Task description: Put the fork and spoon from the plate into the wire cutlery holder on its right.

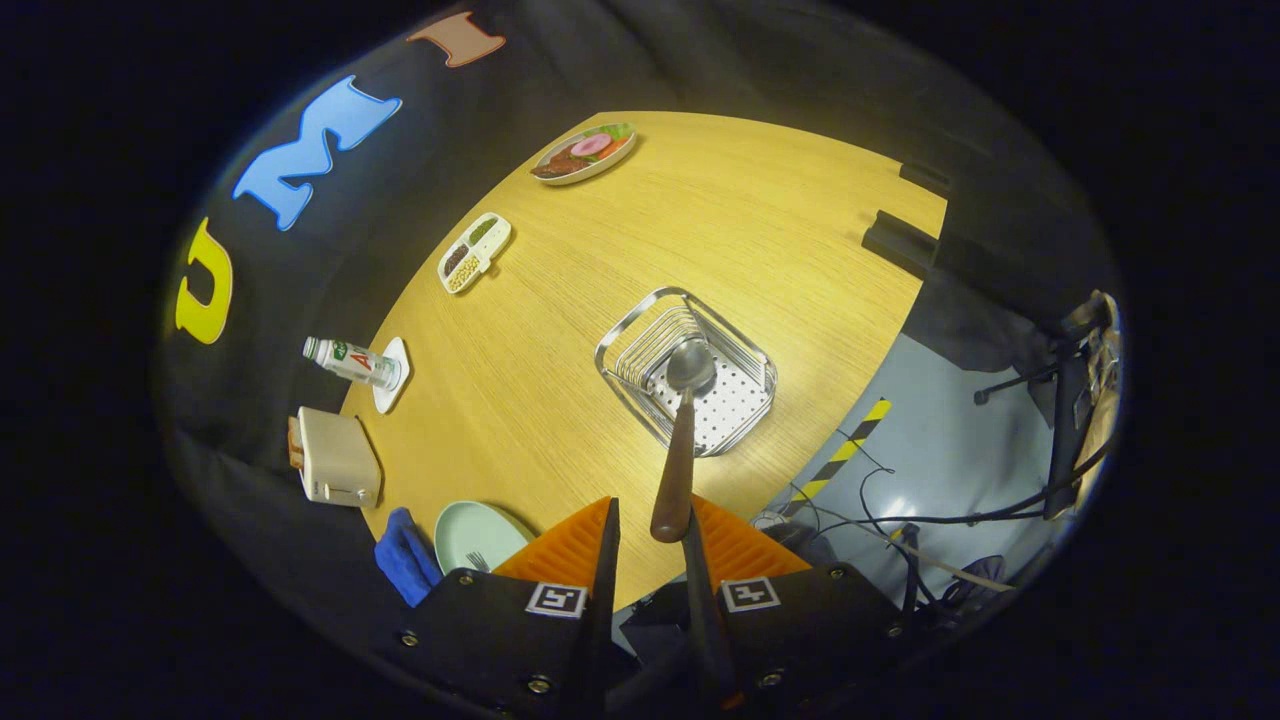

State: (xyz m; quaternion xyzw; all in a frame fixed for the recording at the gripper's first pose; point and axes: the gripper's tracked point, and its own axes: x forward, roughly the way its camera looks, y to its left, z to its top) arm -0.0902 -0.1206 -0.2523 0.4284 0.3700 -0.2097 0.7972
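The wire cutlery holder (688, 370) stands on the wooden table (700, 220), just beyond my fingers. A spoon (680, 440) with a brown handle and a metal bowl stands bowl-down inside it, its handle rising back toward me. My gripper (650, 520) is open. The handle's end lies against one finger (700, 570), and a gap of table shows between it and the other finger (608, 560). A pale green plate (470, 530) sits off to the left side of the fingers, with the fork (478, 561) lying on it, partly hidden by the gripper body.
A blue cloth (404, 556) lies beside the plate, with a cream toaster (336, 460) and a bottle (350, 362) on a white coaster beyond it. Farther along the table's edge sit a divided snack dish (474, 252) and a plate of food (583, 153). Cables (900, 510) and striped tape (840, 450) lie on the floor past the table.
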